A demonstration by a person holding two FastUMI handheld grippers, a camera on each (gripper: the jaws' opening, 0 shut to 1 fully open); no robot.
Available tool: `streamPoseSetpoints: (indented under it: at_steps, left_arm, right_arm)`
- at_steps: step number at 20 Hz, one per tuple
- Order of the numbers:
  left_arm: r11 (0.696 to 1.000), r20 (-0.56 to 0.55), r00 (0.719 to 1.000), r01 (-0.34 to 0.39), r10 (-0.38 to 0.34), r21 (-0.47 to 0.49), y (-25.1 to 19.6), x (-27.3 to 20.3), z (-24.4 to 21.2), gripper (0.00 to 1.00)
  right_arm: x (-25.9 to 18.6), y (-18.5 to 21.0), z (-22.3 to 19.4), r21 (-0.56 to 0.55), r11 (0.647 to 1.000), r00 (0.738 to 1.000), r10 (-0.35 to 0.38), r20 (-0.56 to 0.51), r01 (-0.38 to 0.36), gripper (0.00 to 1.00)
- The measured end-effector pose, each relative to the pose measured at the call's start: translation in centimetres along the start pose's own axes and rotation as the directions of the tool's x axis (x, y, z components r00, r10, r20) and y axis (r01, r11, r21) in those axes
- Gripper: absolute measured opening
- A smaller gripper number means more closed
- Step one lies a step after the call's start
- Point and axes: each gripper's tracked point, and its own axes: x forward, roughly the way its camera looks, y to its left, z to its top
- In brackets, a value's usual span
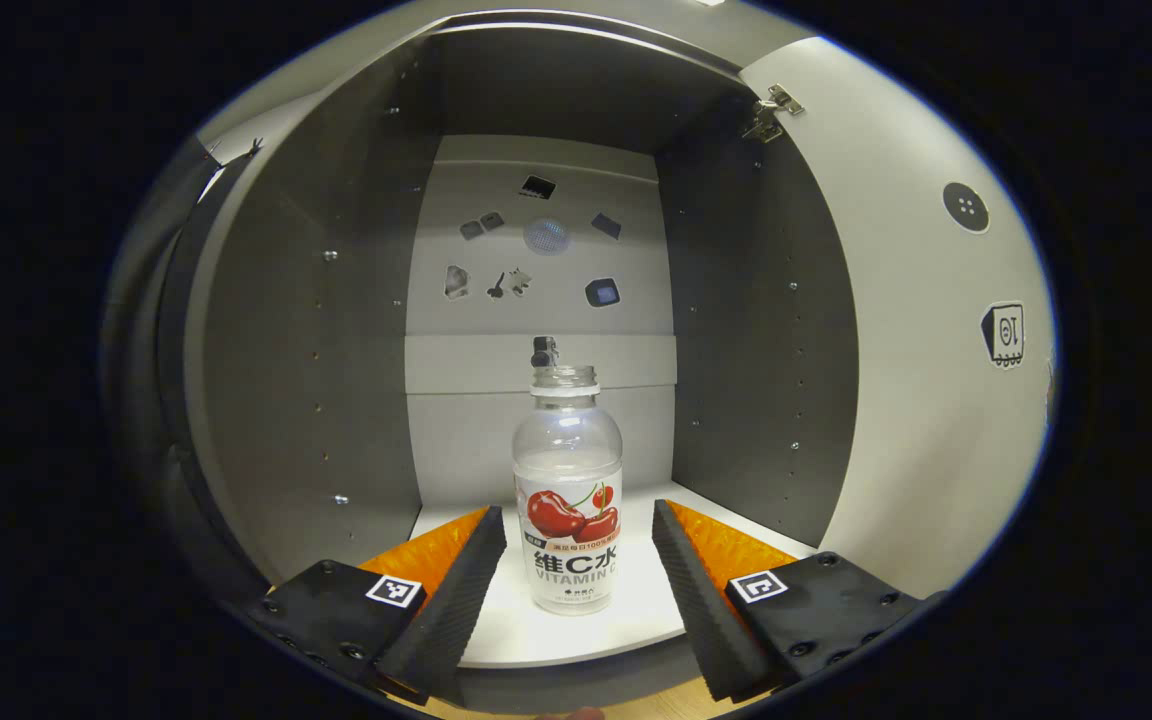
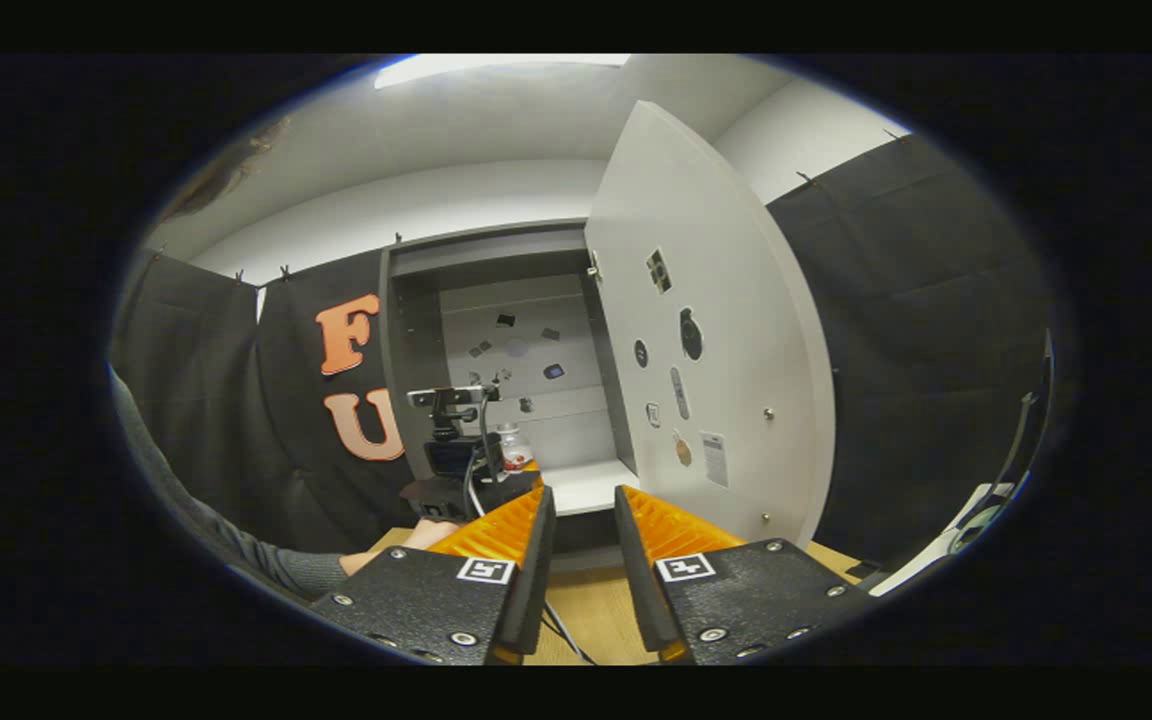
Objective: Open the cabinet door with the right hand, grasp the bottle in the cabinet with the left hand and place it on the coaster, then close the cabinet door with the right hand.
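My left gripper [image 1: 578, 560] is spread wide, one finger on each side of the bottle [image 1: 568, 490], with a clear gap between each pad and the bottle's label, so it touches nothing. The bottle stands upright and uncapped near the front edge of the cabinet's white shelf [image 1: 636, 610], roughly midway between the two grey side walls, with a little clear liquid showing above its label. The cabinet door [image 1: 926, 330] is swung fully out to the right of the bottle, its hinge at the upper corner. My right gripper [image 2: 584, 540] hangs back from the cabinet [image 2: 496, 350] over the wooden tabletop [image 2: 586, 610]; its fingers stand a narrow gap apart and grip nothing. From the right gripper view I see my left gripper [image 2: 506, 485] in front of the bottle [image 2: 511, 448], and the open door [image 2: 706, 350] to the bottle's right.
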Motion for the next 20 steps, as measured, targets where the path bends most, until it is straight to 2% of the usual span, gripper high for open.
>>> streamPoseSetpoints:
  at_steps: [3,8,10,16,20]
  left_arm:
    - [1.0,-0.004,1.0,0.007,-0.007,-0.012,-0.3,2.1,-0.4,0.96]
    - [1.0,0.012,1.0,-0.013,0.013,0.028,0.0,4.2,0.1,0.98]
    - [1.0,0.016,1.0,-0.006,0.005,0.028,-0.1,4.3,-0.1,0.85]
    - [1.0,0.05,0.999,-0.003,0.002,0.027,0.1,3.4,1.4,0.83]
    - [1.0,0.06,0.998,0.015,-0.016,0.016,-0.4,0.4,2.1,0.83]
  right_arm:
    - [1.6,0.1,-1.1,0.005,1.0,0.999,-0.009,-0.031,0.009,0.37]
    - [3.5,0.0,-2.9,0.012,1.0,0.996,-0.014,-0.089,0.015,0.37]
    - [3.6,-0.4,-3.1,0.02,1.0,0.995,-0.017,-0.096,0.019,0.37]
    - [3.1,-0.7,-3.1,0.016,1.0,0.994,-0.01,-0.105,0.012,0.37]
    - [2.1,-0.1,-3.7,0.018,1.0,0.993,0.019,-0.117,-0.016,0.37]
